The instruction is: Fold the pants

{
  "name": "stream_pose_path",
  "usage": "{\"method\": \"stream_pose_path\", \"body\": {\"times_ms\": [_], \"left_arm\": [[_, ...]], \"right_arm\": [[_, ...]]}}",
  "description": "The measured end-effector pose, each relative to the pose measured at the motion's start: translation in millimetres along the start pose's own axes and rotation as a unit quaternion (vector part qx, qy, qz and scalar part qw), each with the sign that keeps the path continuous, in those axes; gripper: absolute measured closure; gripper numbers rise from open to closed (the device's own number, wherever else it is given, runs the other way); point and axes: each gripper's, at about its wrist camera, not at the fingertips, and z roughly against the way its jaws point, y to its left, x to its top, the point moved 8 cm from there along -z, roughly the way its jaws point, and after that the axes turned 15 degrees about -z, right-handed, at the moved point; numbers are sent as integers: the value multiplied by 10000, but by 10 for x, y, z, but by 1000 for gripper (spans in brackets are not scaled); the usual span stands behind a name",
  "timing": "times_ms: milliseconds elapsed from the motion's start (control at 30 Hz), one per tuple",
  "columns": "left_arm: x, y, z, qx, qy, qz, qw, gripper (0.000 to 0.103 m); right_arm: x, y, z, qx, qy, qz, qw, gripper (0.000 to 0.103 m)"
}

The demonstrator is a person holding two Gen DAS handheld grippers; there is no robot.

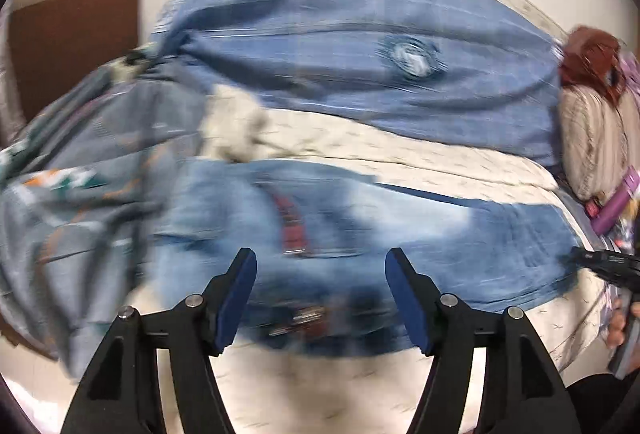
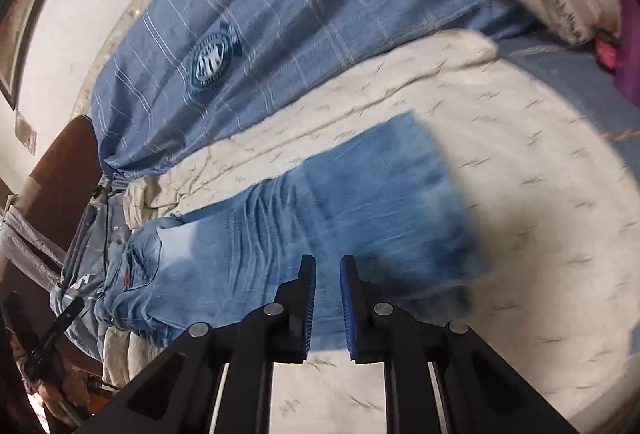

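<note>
Light blue jeans (image 1: 400, 234) lie stretched across a cream bedsheet (image 1: 460, 161). In the left wrist view my left gripper (image 1: 320, 266) is open, its jaws wide apart over the waist end, where a red label shows; it holds nothing. In the right wrist view the jeans (image 2: 320, 209) run from the waist at lower left to the leg ends at upper right. My right gripper (image 2: 327, 266) hovers over the near edge of the legs, its jaws nearly together with a narrow gap and nothing visibly between them. Both views are motion-blurred.
A blue checked blanket (image 2: 280, 13) with a round logo lies behind the jeans. A patterned grey garment (image 1: 80, 201) is heaped at the left. Pillows (image 1: 592, 129) and a purple bottle (image 1: 616, 201) sit at the right. A brown headboard (image 1: 72, 41) stands far left.
</note>
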Motion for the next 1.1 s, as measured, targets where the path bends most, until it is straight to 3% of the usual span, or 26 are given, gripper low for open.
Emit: {"method": "stream_pose_path", "body": {"times_ms": [167, 300, 500, 600, 733, 833, 933, 1100], "left_arm": [[-137, -499, -600, -121, 404, -380, 9984, 35], [-476, -609, -850, -119, 1244, -608, 9903, 35], [-619, -631, -814, -201, 1343, -834, 9872, 35], [-656, -651, -771, -137, 1286, -1062, 9859, 35], [-572, -582, -635, -300, 1019, -674, 9921, 35], [-425, -587, -446, -443, 451, -501, 9967, 35], [-250, -662, -306, -280, -86, -635, 9976, 34], [-125, -938, -486, -409, -73, -784, 9961, 34]], "right_arm": [[-141, -117, -310, -441, 315, 63, 9985, 89], [-212, -301, -412, -493, 594, -37, 9970, 88], [-236, -345, -383, -332, 647, 13, 9973, 88], [-245, -349, -372, -374, 660, 48, 9971, 88], [-226, -246, -321, -493, 708, 16, 9963, 88], [-107, -65, -107, -198, 185, 207, 9994, 88], [46, 21, 59, -15, -365, 233, 9991, 88], [347, 0, 62, -175, -868, 175, 9959, 88]]}}
